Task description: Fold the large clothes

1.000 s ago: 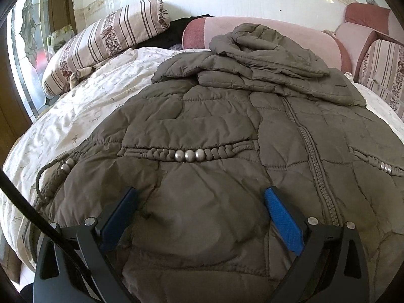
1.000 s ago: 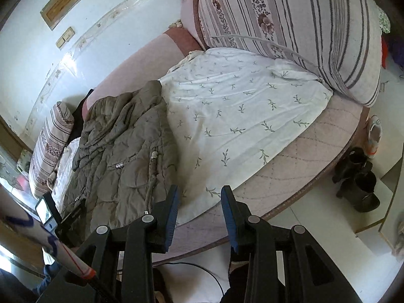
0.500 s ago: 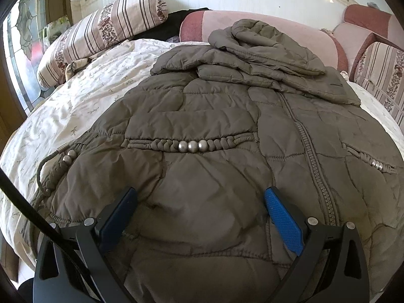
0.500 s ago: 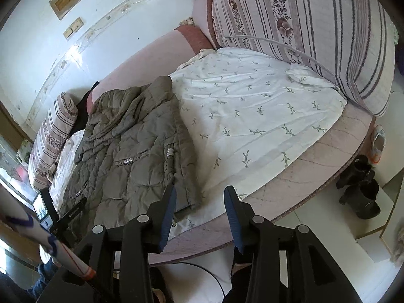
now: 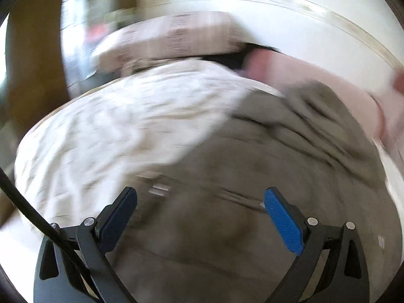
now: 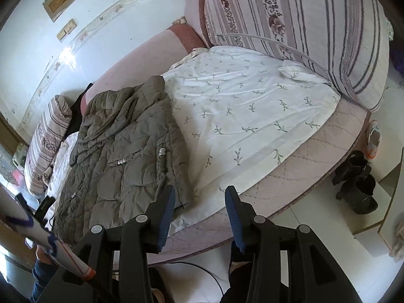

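Note:
An olive quilted jacket (image 6: 121,151) lies spread on the bed's white leaf-print sheet (image 6: 252,106), hood toward the pink headboard and hem near the front edge. The left wrist view is blurred by motion. There the jacket (image 5: 265,176) fills the lower right and the sheet (image 5: 113,126) the left. My left gripper (image 5: 199,194) stands wide open above the jacket, nothing between its blue pads. My right gripper (image 6: 200,192) hovers over the bed's front edge just right of the hem, its jaws part open and holding nothing.
A big striped pillow (image 6: 290,25) leans at the bed's right. A striped bolster (image 6: 48,136) lies at the far left. Black boots (image 6: 358,184) and a light shoe (image 6: 373,136) stand on the white floor. A white stick (image 6: 50,247) crosses the lower left.
The left view has swung and rolled, so the jacket now sits to the lower right and the picture is smeared. The right jaws have widened a little. The jacket lies flatter and wider.

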{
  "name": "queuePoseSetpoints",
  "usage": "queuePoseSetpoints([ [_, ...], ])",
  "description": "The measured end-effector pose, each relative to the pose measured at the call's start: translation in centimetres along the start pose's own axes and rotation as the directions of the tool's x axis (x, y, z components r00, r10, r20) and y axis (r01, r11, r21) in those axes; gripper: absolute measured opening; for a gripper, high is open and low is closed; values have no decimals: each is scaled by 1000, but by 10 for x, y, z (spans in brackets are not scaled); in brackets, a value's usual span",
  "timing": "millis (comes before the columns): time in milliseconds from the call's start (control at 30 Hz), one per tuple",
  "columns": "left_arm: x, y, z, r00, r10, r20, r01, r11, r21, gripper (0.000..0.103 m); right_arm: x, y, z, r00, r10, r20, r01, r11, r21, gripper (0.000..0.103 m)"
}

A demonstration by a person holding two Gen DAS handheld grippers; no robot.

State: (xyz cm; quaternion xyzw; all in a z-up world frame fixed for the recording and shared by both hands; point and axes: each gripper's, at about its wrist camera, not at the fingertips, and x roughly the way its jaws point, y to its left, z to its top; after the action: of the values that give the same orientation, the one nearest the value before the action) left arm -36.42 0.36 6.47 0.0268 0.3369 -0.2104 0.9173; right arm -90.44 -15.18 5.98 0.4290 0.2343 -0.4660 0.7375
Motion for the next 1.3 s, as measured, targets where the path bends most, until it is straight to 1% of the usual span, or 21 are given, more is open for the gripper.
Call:
queuePoseSetpoints([
  [33,6,10,3,999,33,-21,-34,999,-38,101,0,-2,0,1000,0,4,0,1000,7,46],
  [67,15,23,4,996,57,-67,-63,994,-91,101,-1,-3,1,1000,1,6,-1,1000,11,46],
  [133,28,39,2,988,21,-151,-46,985,-168,100,0,-4,1,1000,1,5,-1,1000,13,46],
  [200,39,43,0,974,-22,-225,-21,981,-190,100,0,-4,1,1000,3,7,-3,1000,8,46],
  [233,42,44,-1,968,-38,-249,-12,980,-196,100,-1,-3,1,1000,4,8,-4,1000,6,46],
  [300,43,44,-4,962,-70,-266,15,979,-203,100,-1,-3,1,1000,4,9,-4,1000,0,46],
  [367,41,41,-8,955,-94,-280,41,981,-190,100,-2,-2,0,1000,5,11,-5,1000,-3,47],
  [500,36,35,-13,949,-134,-285,86,981,-176,100,-4,-5,1,999,22,23,-23,1000,16,47],
  [567,34,33,-14,947,-147,-284,104,982,-160,100,-5,-6,2,999,42,34,-43,999,20,48],
  [700,35,40,-14,936,-208,-283,167,973,-160,100,2,-8,8,995,85,54,-87,996,37,51],
  [733,36,42,-16,930,-229,-286,192,969,-153,100,5,-9,10,994,96,54,-98,994,42,52],
  [800,35,46,-17,925,-253,-284,222,965,-136,100,14,-11,17,993,110,45,-113,992,57,54],
  [833,34,48,-16,919,-277,-280,248,959,-134,100,18,-13,20,992,118,42,-121,990,73,54],
  [900,35,54,-15,900,-329,-285,304,944,-130,100,34,-15,27,993,113,26,-115,989,96,55],
  [1000,36,69,-11,874,-401,-275,369,915,-164,100,65,-11,36,995,100,-31,-97,991,89,55],
  [1067,36,81,-6,865,-432,-255,388,899,-204,100,87,-6,37,989,117,-86,-111,991,81,55],
  [1133,35,96,-2,865,-443,-235,388,888,-247,100,104,0,35,982,143,-123,-134,988,80,55],
  [1167,36,105,-1,859,-460,-226,393,875,-283,100,109,1,33,978,159,-134,-149,985,84,55],
  [1200,38,111,1,848,-482,-222,404,857,-319,100,113,1,32,974,179,-140,-168,982,92,55],
  [1267,44,124,1,818,-531,-220,426,818,-387,100,117,4,29,960,230,-160,-214,970,112,55],
  [1300,46,127,1,810,-544,-219,433,807,-402,100,120,5,26,950,260,-175,-240,963,125,55],
])
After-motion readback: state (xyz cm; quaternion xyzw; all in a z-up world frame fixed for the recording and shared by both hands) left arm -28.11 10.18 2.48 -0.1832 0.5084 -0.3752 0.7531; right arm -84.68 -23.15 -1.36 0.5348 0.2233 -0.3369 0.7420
